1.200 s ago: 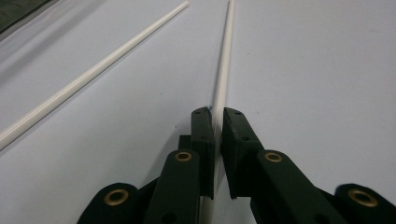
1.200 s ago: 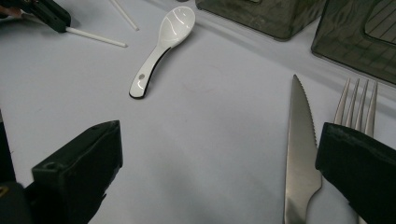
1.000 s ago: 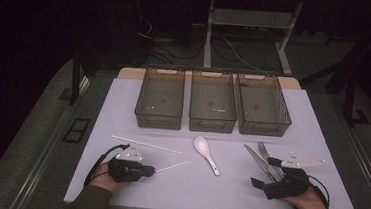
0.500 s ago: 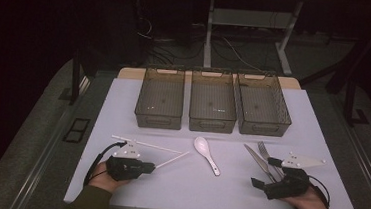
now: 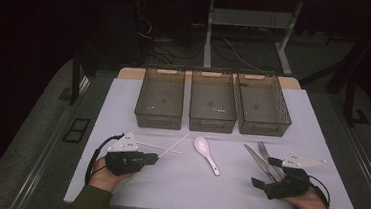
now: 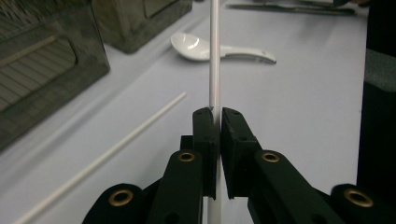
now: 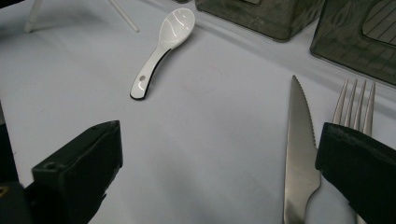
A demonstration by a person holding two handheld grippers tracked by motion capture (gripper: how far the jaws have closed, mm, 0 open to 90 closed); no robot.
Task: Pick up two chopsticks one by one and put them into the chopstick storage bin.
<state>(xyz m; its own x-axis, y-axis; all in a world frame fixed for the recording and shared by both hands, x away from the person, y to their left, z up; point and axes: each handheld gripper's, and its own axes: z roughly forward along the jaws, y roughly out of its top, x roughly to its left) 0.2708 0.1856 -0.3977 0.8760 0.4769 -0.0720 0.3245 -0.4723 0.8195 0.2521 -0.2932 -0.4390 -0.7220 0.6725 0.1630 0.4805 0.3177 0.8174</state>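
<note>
Left gripper (image 6: pixel 216 122) jaws clamped on a white chopstick (image 6: pixel 214 60), pinched between the two black pads, stick running straight out ahead of them. In the high view the left gripper (image 5: pixel 153 157) sits at the near left of the table (image 5: pixel 320 145) in the person's left hand (image 5: pixel 104 174), and the held chopstick (image 5: pixel 175 145) angles up and away toward the bins, its far end off the table. Second chopstick (image 5: pixel 157 146) lies flat on the table just beyond the gripper, crossing under the held one; the left gripper view shows it (image 6: pixel 107 151) lying to the left of the jaws.

Spoon (image 5: pixel 205 153), white, lies mid-table, bowl toward the bins. Three dark bins (image 5: pixel 211 124) in a row at the far side, touching side by side.

Right gripper (image 5: pixel 264 172) at the near right, jaws standing wide apart, nothing between the pads. Knife (image 7: pixel 299 149) and fork (image 7: pixel 357 105) lie side by side on the table just ahead of it, the knife inside the jaw span next to the right-hand jaw, the fork partly hidden behind that jaw.
</note>
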